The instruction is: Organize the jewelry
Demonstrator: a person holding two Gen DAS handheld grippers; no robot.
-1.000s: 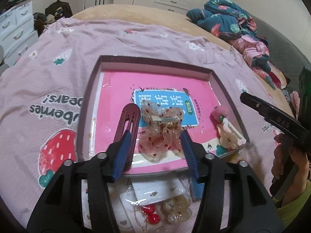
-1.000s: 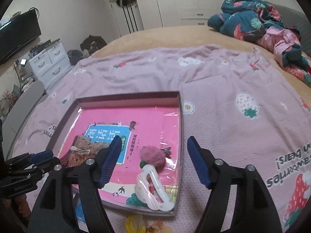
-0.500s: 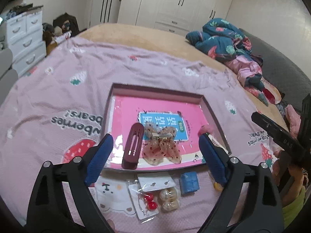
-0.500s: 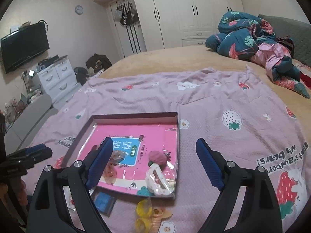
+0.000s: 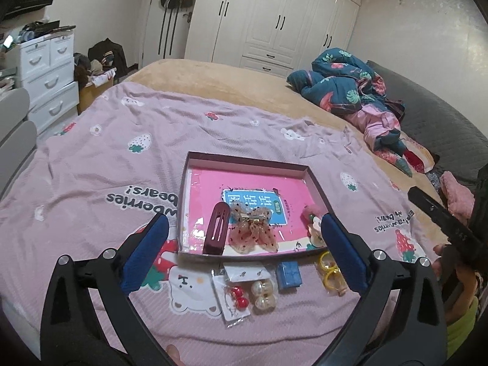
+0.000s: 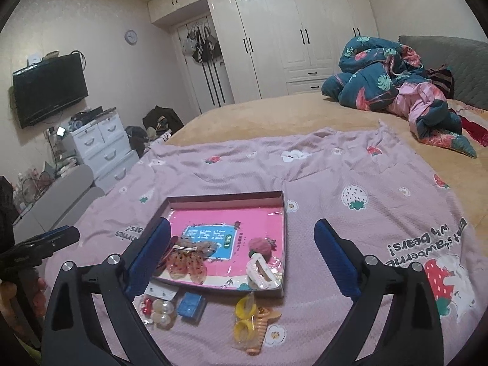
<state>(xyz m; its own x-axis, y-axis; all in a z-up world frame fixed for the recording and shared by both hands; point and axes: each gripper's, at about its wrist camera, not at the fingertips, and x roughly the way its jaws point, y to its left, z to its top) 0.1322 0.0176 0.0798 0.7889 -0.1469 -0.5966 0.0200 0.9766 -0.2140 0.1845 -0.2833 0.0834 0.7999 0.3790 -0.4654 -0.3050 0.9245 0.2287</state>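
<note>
A shallow box (image 5: 244, 164) (image 6: 225, 196) with a pink lining lies on the pink bedspread. In it are a maroon hair clip (image 5: 217, 228), a sheer dotted bow clip (image 5: 253, 230) (image 6: 187, 257), a pink pompom (image 6: 259, 245) and a white claw clip (image 6: 262, 273). In front of the box lie packets with red and pearl earrings (image 5: 250, 296) (image 6: 157, 306), a small blue box (image 5: 288, 274) (image 6: 190, 303) and yellow clips (image 5: 331, 273) (image 6: 250, 317). My left gripper (image 5: 244, 253) is open and empty, above the loose items. My right gripper (image 6: 241, 259) is open and empty, above the box's near edge.
A rumpled blue and pink quilt (image 6: 396, 82) lies at the far right of the bed. White drawers (image 6: 97, 149) and a wall TV (image 6: 50, 87) stand to the left, wardrobes (image 6: 289, 36) at the back.
Both grippers have pulled back and up from the box. My left gripper opened wide, leaving the maroon clip in the box beside the bow.
</note>
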